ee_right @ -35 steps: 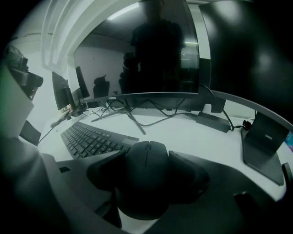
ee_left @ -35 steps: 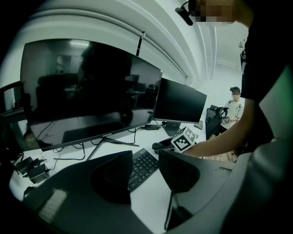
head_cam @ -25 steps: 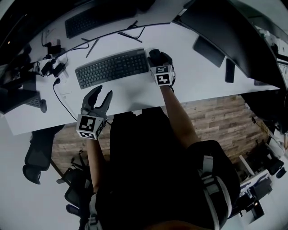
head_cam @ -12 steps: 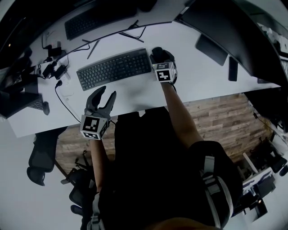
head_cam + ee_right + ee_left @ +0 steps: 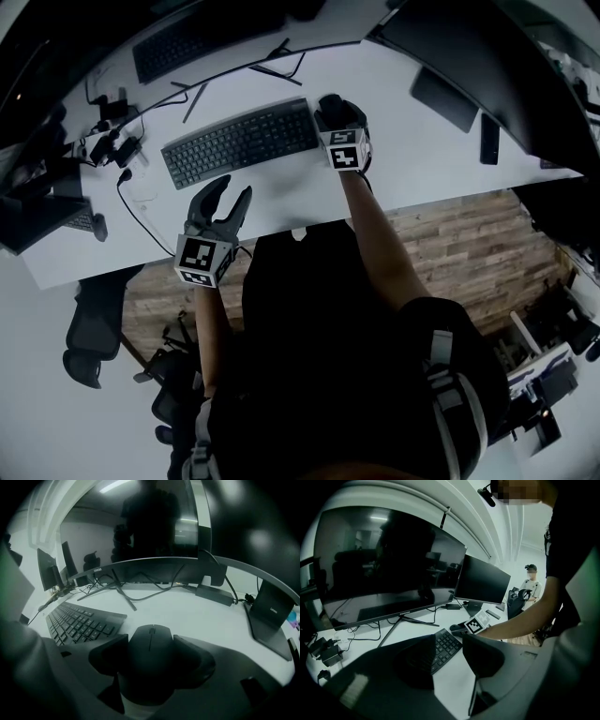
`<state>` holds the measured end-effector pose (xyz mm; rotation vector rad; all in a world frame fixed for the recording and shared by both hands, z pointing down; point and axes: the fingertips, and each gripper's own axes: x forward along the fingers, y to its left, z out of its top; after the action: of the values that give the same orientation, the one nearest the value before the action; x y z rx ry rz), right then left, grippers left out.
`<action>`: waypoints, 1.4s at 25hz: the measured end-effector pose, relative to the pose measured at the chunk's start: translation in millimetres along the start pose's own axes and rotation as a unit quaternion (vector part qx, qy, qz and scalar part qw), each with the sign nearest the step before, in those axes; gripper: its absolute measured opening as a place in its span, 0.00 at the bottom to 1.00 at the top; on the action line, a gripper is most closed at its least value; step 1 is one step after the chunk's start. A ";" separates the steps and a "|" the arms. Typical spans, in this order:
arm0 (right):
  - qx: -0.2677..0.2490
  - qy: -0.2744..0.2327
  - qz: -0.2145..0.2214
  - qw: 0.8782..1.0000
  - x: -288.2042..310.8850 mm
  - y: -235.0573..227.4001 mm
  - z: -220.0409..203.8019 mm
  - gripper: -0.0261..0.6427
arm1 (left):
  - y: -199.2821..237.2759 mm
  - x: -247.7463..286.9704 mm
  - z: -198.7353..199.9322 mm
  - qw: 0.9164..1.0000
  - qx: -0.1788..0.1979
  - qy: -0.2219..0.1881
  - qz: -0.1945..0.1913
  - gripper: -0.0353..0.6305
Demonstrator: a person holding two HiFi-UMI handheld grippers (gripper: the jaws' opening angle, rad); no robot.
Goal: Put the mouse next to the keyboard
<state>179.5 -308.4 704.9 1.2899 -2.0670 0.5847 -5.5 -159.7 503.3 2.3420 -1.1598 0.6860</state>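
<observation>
Mouse (image 5: 150, 644) on worktop (image 5: 398, 141), just beside keyboard (image 5: 239, 141) right end. Right gripper (image 5: 337, 114) fingers flank it, apparently gripping. Left gripper (image 5: 223, 195) at front edge, fingers wide, empty.

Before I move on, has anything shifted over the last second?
No visible change. The right gripper stays closed on the mouse at the keyboard's right end. The left gripper still hovers open and empty over the desk's front edge.
</observation>
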 end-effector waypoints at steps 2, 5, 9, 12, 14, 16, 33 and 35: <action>0.000 0.000 -0.001 1.000 0.1 1.2 -1.0 0.49 | -1.6 0.3 4.2 1.000 0.004 -0.003 -0.008 0.32; 0.000 0.003 -0.003 1.000 0.6 -0.4 -3.1 0.49 | -3.2 0.5 7.8 1.000 0.012 -0.005 -0.016 0.32; -0.001 0.001 -0.002 1.000 0.6 -1.5 -2.5 0.49 | 0.8 -1.1 7.3 1.000 0.006 -0.007 -0.019 0.32; -0.001 -0.001 0.002 1.000 0.7 0.3 -0.9 0.50 | 2.2 -0.8 6.4 1.000 0.010 -0.003 -0.024 0.32; -0.001 -0.002 0.003 1.000 0.2 1.2 -0.6 0.50 | 1.9 -0.2 6.8 1.000 0.010 -0.002 -0.029 0.32; -0.002 -0.005 0.005 1.000 0.3 2.2 0.5 0.50 | 2.4 0.5 8.5 0.999 0.006 -0.004 -0.033 0.32; -0.017 -0.025 -0.007 1.000 -8.2 6.6 6.5 0.59 | 10.4 -6.5 6.3 0.999 0.013 -0.012 -0.047 0.32; -0.015 -0.030 -0.016 0.999 -11.6 4.3 9.0 0.59 | 11.1 -7.9 5.9 0.999 0.014 -0.013 -0.050 0.32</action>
<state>176.9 -305.2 690.2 1.3346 -2.0916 0.5052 -17.3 -164.4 495.7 2.4216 -1.0413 0.6426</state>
